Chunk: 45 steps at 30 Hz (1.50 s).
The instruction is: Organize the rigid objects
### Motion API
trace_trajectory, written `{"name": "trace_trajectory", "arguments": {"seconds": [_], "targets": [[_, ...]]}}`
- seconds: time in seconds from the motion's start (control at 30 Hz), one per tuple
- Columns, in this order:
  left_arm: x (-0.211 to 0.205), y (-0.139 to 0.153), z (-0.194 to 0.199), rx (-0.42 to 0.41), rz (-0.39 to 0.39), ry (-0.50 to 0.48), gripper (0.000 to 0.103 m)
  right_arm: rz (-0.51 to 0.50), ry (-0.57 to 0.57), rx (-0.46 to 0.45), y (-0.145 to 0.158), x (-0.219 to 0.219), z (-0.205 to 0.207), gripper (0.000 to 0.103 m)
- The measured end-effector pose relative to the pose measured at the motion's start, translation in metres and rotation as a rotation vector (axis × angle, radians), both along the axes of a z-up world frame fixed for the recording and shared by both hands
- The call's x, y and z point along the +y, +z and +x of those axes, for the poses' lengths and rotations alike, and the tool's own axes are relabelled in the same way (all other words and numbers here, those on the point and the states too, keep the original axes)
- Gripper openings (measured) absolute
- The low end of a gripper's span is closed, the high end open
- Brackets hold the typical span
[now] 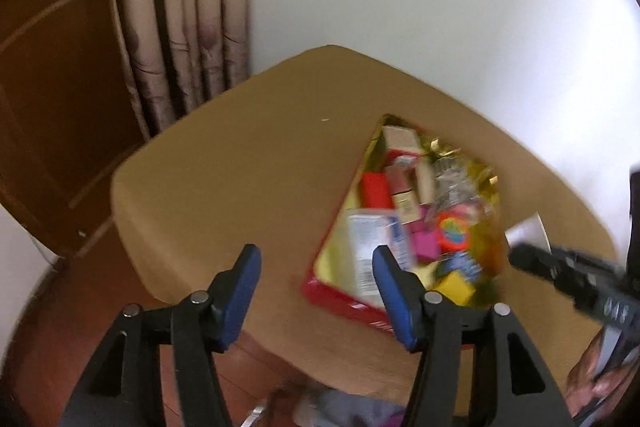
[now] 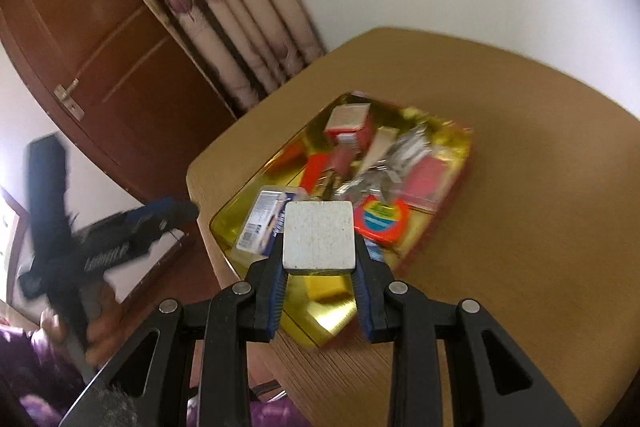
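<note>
Risk sits mainly with the right tool [image 2: 319,259], which is clamped on a pale square block [image 2: 319,235], the pads pressing only its lower side faces while most of the block stands proud above them. With so shallow a hold, a quick swing or a tilt could let the block pivot and slip out, landing on the counter [image 2: 520,187] or rolling off its edge to the floor. The block hangs above the near end of the tin [image 2: 448,195], a red, gold-lined tray already crowded with small boxes, a round orange piece and crinkled foil. Dropped from height, the block could bounce off that clutter and out over the low rim, or knock a box askew; a free gold patch at the near corner looks the safest landing.

The left tool [image 1: 316,267] is empty, its jaws apart, hanging over the counter's near edge just beside the tin. Both tools are close together, so a crossing reach could make them collide. Both views are blurred, so fine placement would be a poor bet at this speed.
</note>
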<state>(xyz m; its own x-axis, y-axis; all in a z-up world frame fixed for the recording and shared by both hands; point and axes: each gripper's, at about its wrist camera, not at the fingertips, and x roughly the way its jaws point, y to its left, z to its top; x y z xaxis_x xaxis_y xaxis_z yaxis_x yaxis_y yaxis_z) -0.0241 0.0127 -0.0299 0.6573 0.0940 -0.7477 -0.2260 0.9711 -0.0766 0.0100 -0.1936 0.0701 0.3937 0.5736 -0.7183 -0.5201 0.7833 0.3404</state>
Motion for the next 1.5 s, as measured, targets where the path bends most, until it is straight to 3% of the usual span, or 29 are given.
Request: {"name": "trace_trajectory", "arguments": {"seconds": [0.2, 0.37, 0.43, 0.53, 0.7, 0.83, 0.87, 0.93, 1.1, 1.17, 1.3, 1.5], "targets": [[0.003, -0.007, -0.009, -0.055, 0.081, 0.021, 0.059, -0.099, -0.036, 0.029, -0.027, 0.039, 0.02, 0.028], [0.012, -0.008, -0.008, -0.067, 0.05, 0.005, 0.059, -0.182, -0.078, 0.029, -0.046, 0.051, 0.029, 0.028], [0.015, -0.008, -0.008, -0.068, 0.04, 0.007, 0.059, -0.168, -0.087, 0.042, -0.049, 0.051, 0.03, 0.03], [0.016, -0.009, -0.009, -0.061, 0.033, 0.001, 0.059, -0.156, -0.1, 0.03, -0.045, 0.053, 0.026, 0.044], [0.009, -0.012, -0.007, -0.055, 0.061, -0.011, 0.059, -0.103, -0.129, -0.054, -0.018, 0.045, 0.011, 0.044], [0.002, -0.012, -0.009, -0.061, 0.07, -0.02, 0.059, -0.081, -0.262, -0.15, 0.004, -0.007, -0.014, 0.05], [0.0, -0.013, -0.01, -0.061, 0.074, -0.021, 0.059, -0.088, -0.316, -0.165, 0.005, -0.028, -0.021, 0.057], [-0.002, -0.012, -0.012, -0.067, 0.08, -0.014, 0.059, -0.138, -0.411, -0.174, -0.001, -0.067, -0.03, 0.06], [-0.007, -0.013, -0.014, -0.077, 0.086, -0.016, 0.059, -0.265, -0.606, -0.157, -0.026, -0.149, -0.053, 0.06], [-0.011, -0.014, -0.014, -0.08, 0.105, -0.025, 0.059, -0.271, -0.671, -0.136, -0.035, -0.18, -0.063, 0.06], [-0.021, -0.009, -0.021, -0.135, 0.144, -0.04, 0.059, -0.305, -0.779, -0.146, -0.045, -0.222, -0.073, 0.078], [-0.057, 0.007, -0.034, -0.237, 0.168, -0.197, 0.059, -0.303, -0.892, -0.077, -0.066, -0.269, -0.061, 0.078]]}}
